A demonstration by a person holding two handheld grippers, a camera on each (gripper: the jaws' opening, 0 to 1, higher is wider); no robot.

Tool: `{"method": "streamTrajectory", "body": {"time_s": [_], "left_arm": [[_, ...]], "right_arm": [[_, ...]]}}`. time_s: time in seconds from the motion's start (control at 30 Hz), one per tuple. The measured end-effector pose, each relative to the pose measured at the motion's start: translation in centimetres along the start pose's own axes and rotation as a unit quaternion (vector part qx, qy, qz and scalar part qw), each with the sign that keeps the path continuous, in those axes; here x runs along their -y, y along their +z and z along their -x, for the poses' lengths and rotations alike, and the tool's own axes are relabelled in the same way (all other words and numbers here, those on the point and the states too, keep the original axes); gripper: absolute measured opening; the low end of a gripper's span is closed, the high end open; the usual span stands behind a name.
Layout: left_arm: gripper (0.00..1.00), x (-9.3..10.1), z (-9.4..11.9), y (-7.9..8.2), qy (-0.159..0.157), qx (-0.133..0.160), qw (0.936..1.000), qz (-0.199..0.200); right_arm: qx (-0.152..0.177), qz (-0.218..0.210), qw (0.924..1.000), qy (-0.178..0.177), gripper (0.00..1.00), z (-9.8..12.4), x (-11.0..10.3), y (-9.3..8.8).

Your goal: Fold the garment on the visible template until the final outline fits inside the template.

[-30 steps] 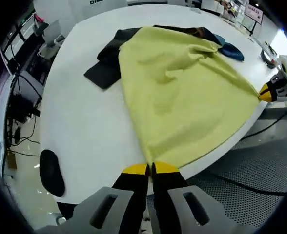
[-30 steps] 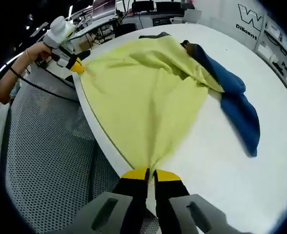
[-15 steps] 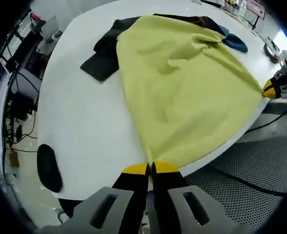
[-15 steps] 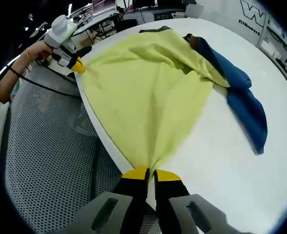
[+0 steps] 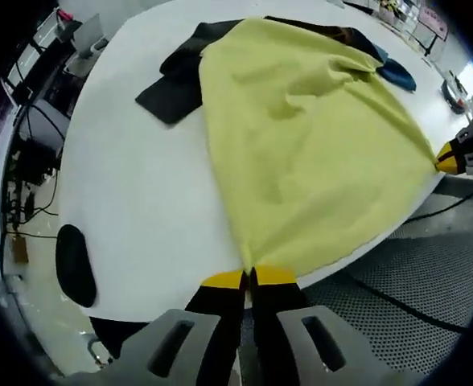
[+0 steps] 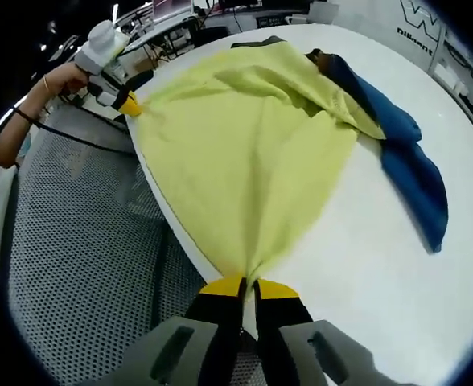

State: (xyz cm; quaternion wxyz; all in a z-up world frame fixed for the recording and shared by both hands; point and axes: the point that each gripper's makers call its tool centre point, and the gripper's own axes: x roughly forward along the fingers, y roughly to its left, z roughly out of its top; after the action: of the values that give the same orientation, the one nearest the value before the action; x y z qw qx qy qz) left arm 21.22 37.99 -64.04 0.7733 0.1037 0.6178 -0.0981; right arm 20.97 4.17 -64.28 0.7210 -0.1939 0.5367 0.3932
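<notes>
On far wall (image 6: pixel 429 40), partial lettering, perhaps "W" (image 6: pixel 407 32).

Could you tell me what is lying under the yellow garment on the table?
A black garment pokes out from under the yellow garment on one side, and a blue garment on the other. How far they run beneath it, and any template, is hidden by the cloth.

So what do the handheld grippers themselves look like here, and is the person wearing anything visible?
Each gripper has black jaws with yellow tips on a light grey body: left gripper, right gripper. In the right gripper view the left gripper has a white top and a trailing black cable; the hand wears a thin bracelet.
</notes>
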Motion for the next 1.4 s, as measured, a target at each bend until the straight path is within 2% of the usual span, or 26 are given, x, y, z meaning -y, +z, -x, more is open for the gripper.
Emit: {"method": "streamTrajectory", "body": {"time_s": [0.1,0.2,0.27,0.43,0.53,0.63,0.67,0.73,0.87,0.93,1.0,1.03,1.1,1.13,1.17,1.23,1.27,1.3,1.4], "left_arm": [[0.05,0.1,0.0,-0.4,0.000,-0.011,0.9999,-0.003],[0.06,0.1,0.3,-0.3,0.001,-0.008,1.0000,-0.002],[0.07,0.3,0.8,0.4,-0.011,0.011,0.9997,0.018],[0.11,0.5,2.4,1.5,-0.035,0.036,0.9986,0.019],[0.17,0.3,3.4,3.2,-0.038,0.071,0.9964,0.027],[0.26,-0.3,4.1,5.3,-0.036,0.111,0.9921,0.046],[0.31,-0.6,4.2,5.7,-0.034,0.116,0.9914,0.049],[0.37,-1.4,4.7,7.1,-0.028,0.138,0.9885,0.056],[0.42,-2.5,5.2,9.0,-0.016,0.164,0.9843,0.064],[0.49,-3.0,5.2,9.8,-0.011,0.172,0.9830,0.063],[0.61,-3.8,5.2,10.8,0.000,0.184,0.9810,0.063],[0.65,-4.3,5.3,11.4,0.012,0.197,0.9788,0.055],[0.65,-4.9,5.3,12.2,0.030,0.211,0.9764,0.037],[0.65,-5.5,5.1,12.7,0.034,0.211,0.9760,0.044],[0.65,-5.7,5.0,13.0,0.033,0.212,0.9754,0.049],[0.68,-5.8,5.1,14.6,0.024,0.243,0.9680,0.059],[0.68,-5.9,5.1,14.8,0.025,0.245,0.9671,0.066],[0.67,-5.9,5.0,14.8,0.025,0.242,0.9677,0.066],[0.60,-6.5,4.6,16.1,0.038,0.255,0.9641,0.064]], "right_arm": [[-0.001,-0.001,1.0000,0.002,0.00,0.0,0.0,0.0],[0.004,-0.005,1.0000,-0.006,0.03,0.1,0.3,0.1],[0.005,-0.001,0.9999,-0.014,0.06,0.6,0.6,0.2],[0.032,-0.001,0.9989,-0.035,0.19,2.1,1.9,1.9],[0.066,0.002,0.9970,-0.040,0.22,3.0,2.5,3.7],[0.101,0.005,0.9938,-0.046,0.27,3.7,3.3,5.7],[0.114,0.009,0.9920,-0.053,0.30,4.0,3.8,6.5],[0.125,0.018,0.9899,-0.065,0.35,4.4,4.5,7.5],[0.143,0.022,0.9869,-0.071,0.40,4.8,5.5,9.1],[0.150,0.026,0.9855,-0.075,0.41,5.0,5.9,9.9],[0.155,0.028,0.9848,-0.073,0.43,5.0,6.3,10.6],[0.157,0.029,0.9846,-0.071,0.43,5.0,6.4,10.9],[0.166,0.031,0.9830,-0.072,0.45,5.0,6.6,11.5],[0.169,0.036,0.9824,-0.071,0.45,5.0,7.0,12.1],[0.174,0.040,0.9812,-0.073,0.46,4.9,7.3,12.7],[0.189,0.047,0.9781,-0.073,0.48,4.9,7.8,13.9],[0.202,0.050,0.9755,-0.072,0.49,5.0,8.0,14.6],[0.222,0.045,0.9720,-0.063,0.50,5.0,8.2,15.7],[0.231,0.046,0.9699,-0.060,0.50,4.9,8.7,16.7]]}}
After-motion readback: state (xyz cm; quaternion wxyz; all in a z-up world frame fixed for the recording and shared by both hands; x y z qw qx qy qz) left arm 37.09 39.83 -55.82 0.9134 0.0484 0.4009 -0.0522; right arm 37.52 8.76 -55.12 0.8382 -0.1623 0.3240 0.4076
